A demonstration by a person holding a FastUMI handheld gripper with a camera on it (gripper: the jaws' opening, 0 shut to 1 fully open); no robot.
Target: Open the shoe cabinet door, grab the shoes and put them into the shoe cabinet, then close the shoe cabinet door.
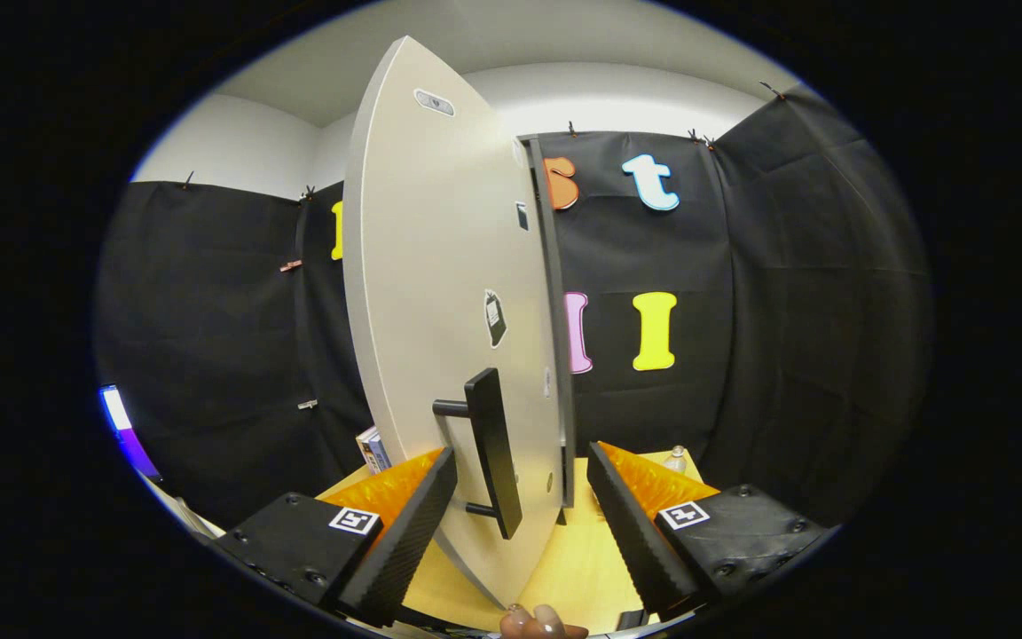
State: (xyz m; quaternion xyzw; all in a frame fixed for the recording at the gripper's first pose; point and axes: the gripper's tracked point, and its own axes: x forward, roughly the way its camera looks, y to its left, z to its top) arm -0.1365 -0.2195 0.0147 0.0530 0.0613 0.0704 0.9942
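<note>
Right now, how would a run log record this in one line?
phase: door handling | jaws: open, astride door edge | cabinet door: swung open | handle: between jaws, ungripped

Cabinet doors: you have one shoe cabinet door [440, 293], edge-on between your fingers.
Door handles: one bar handle [493, 448].
Gripper fingers: two, spread apart [522, 524].
Stickers on the door: one [494, 318].
Bottles: one small bottle [675, 459] beyond them.
Tables: one wooden table [569, 577].

Illumination even and bright from overhead; ceiling beyond the tool [520, 541] washed pale. Cabinet door [449, 293], between the spread fingers, shows soft sheen without harsh glare. Strong fisheye bowing curves its edges. Focus sharp centrally; slight softness at the periphery.
</note>
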